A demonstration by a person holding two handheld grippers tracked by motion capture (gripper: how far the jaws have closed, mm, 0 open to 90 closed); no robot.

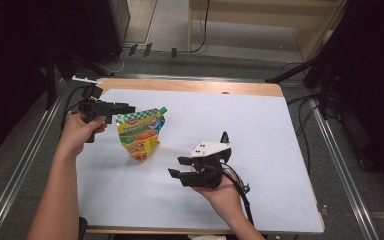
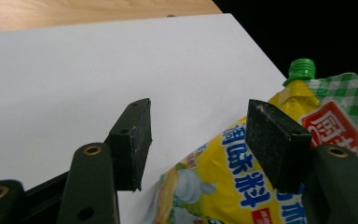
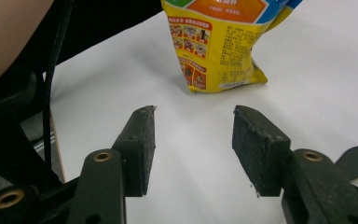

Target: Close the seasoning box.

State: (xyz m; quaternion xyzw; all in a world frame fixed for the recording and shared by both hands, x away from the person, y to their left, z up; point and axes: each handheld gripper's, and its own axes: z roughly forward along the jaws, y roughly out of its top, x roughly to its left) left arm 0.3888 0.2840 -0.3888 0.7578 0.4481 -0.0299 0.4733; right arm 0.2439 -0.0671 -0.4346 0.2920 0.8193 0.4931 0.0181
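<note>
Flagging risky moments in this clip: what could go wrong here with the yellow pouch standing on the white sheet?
The pouch stands on its narrow base, leaning; with the left gripper open at its top corner, it may topple. The green cap sits just beyond the fingers, so a closing pinch could catch only the edge and slip. The right gripper, open and apart, offers no support.

We see a yellow seasoning pouch [image 1: 141, 135] with a green cap [image 1: 163, 109] standing on the white-covered worktop [image 1: 260, 125]. Our left tool [image 1: 130, 108] hovers at the pouch's top edge, jaws apart. Our right tool [image 1: 179, 167], nearer us, points toward the pouch, well apart, jaws apart.
</note>
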